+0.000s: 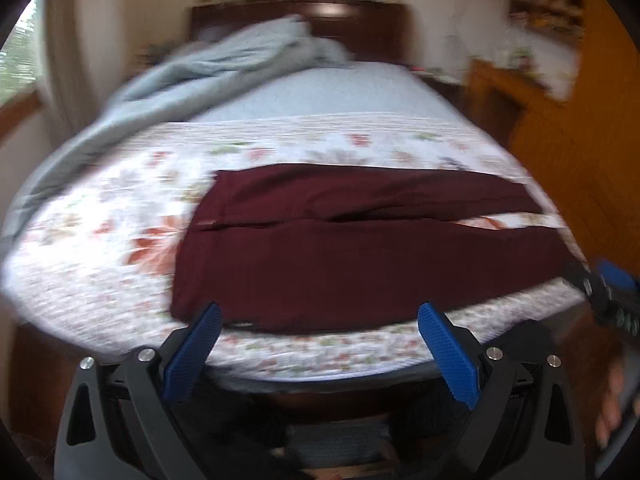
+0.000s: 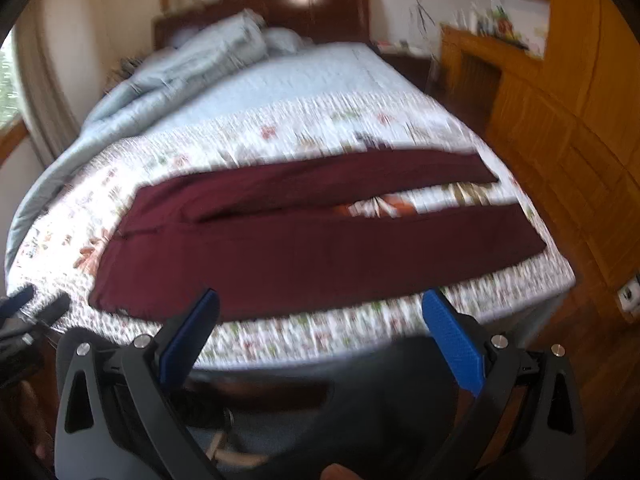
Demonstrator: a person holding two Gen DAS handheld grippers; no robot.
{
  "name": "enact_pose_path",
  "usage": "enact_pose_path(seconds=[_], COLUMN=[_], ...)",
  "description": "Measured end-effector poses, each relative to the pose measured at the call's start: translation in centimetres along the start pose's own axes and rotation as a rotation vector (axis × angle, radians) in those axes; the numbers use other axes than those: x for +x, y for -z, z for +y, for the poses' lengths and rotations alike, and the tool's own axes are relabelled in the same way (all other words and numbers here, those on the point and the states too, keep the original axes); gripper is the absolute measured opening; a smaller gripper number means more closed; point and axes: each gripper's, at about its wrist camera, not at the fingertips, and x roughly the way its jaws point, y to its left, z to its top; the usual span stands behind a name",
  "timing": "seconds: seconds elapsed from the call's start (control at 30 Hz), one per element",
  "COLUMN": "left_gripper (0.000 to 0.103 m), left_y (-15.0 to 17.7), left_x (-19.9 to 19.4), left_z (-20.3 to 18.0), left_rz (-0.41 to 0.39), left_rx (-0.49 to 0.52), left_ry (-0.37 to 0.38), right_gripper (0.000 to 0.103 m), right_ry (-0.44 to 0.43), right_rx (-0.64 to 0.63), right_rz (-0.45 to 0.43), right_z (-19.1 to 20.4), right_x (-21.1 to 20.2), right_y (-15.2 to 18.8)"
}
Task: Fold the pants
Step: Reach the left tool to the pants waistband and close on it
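Observation:
Dark maroon pants [image 1: 360,256] lie flat across the foot of the bed, waistband to the left, both legs stretched to the right with a gap between them. They also show in the right wrist view [image 2: 312,240]. My left gripper [image 1: 320,312] is open and empty, hovering just in front of the near edge of the pants near the waist end. My right gripper [image 2: 320,300] is open and empty, in front of the near leg. The right gripper shows at the right edge of the left wrist view [image 1: 612,292]. Both views are motion-blurred.
The bed has a white floral quilt [image 1: 120,248] at its foot and a pale blue blanket [image 1: 192,76] bunched toward the dark wooden headboard [image 1: 320,20]. Wooden cabinets and doors [image 2: 560,128] stand to the right. A window [image 1: 16,60] is at the left.

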Motion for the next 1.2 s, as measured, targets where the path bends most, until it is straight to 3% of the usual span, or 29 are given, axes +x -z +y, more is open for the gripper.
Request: enact_pose_path(seconds=[0.07, 0.1, 0.13, 0.2, 0.3, 0.53, 0.67, 0.73, 0.9, 1.0, 1.2], left_gripper=[0.099, 0.099, 0.099, 0.099, 0.099, 0.099, 0.099, 0.099, 0.099, 0.099, 0.099], left_y=[0.6, 0.7, 0.7, 0.0, -2.2, -11.4, -16.0, -17.9, -20.3, -20.3, -19.8], left_x=[1.3, 1.9, 2.7, 3.9, 5.9, 14.4, 19.9, 23.7, 32.2, 37.1, 38.4], left_z=[1.4, 1.8, 2.7, 4.9, 9.6, 23.8, 28.8, 30.7, 33.2, 33.7, 32.2], left_rz=[0.032, 0.057, 0.073, 0.055, 0.066, 0.139, 0.108, 0.151, 0.229, 0.31, 0.35], left_rx=[-0.008, 0.0, 0.021, 0.078, 0.086, -0.161, -0.235, -0.258, -0.258, -0.245, -0.092], left_ry=[0.198, 0.229, 0.214, 0.12, 0.066, 0.178, 0.31, 0.339, 0.318, 0.343, 0.454], right_gripper=[0.101, 0.101, 0.101, 0.101, 0.101, 0.101, 0.101, 0.101, 0.101, 0.101, 0.101], right_ry=[-0.05, -0.041, -0.018, -0.009, -0.053, -0.094, -0.119, -0.126, -0.115, -0.106, -0.197], right_rx=[-0.074, -0.137, -0.173, -0.202, -0.16, -0.161, -0.155, -0.149, -0.146, -0.159, -0.165], right_rz=[-0.191, -0.241, -0.219, -0.082, -0.021, 0.063, 0.122, 0.151, 0.211, 0.233, 0.295], right_z=[0.2, 0.5, 0.7, 0.7, 0.1, 0.8, 1.3, 1.2, 1.3, 1.3, 0.1], right_x=[-1.1, -0.7, 0.3, 3.7, 6.0, 10.5, 12.9, 14.1, 17.3, 18.8, 21.3], right_y=[0.0, 0.1, -0.1, -0.5, -0.5, 0.7, 0.8, 0.6, -0.4, -0.9, -2.6])
